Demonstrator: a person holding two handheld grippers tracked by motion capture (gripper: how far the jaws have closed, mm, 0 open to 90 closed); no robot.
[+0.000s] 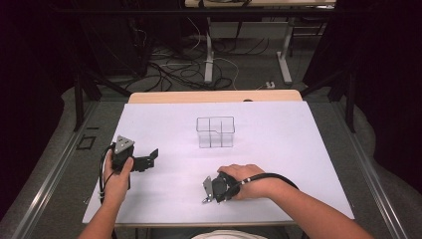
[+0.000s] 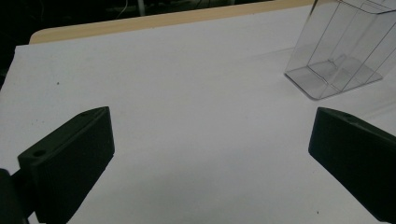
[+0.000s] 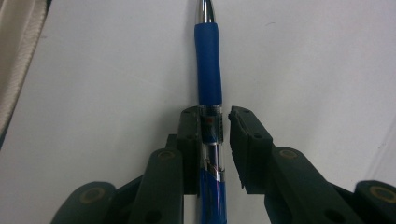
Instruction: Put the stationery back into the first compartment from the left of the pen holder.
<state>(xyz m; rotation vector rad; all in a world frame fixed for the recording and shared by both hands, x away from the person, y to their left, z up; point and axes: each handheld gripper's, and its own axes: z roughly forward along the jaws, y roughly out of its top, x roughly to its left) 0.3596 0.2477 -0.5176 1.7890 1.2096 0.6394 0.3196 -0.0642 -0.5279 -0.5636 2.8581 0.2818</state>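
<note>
Between the jaws of my right claw [image 3: 215, 116] lies a blue pen [image 3: 208, 70], flat on the white counter [image 3: 102, 84] and running straight away from the claw. Its blue rubber grip and silvery tip reach out past the jaw tips, while the clear and blue barrel runs back between them. One jaw sits against the barrel; the other stands just off it with a thin gap, so the jaws are nearly together around the pen but not clamped on it.

In the high view my right claw [image 1: 211, 191] is low on the near part of the counter [image 1: 278, 149], pointing toward my left, with my right hand [image 1: 244, 181] wrapped around it. My left claw [image 1: 149, 158] rests well apart near the left edge in my left hand [image 1: 117, 179], its jaws wide apart with nothing between them. A clear divided box [image 1: 215, 132] stands upright farther back, toward the middle of the counter.
</note>
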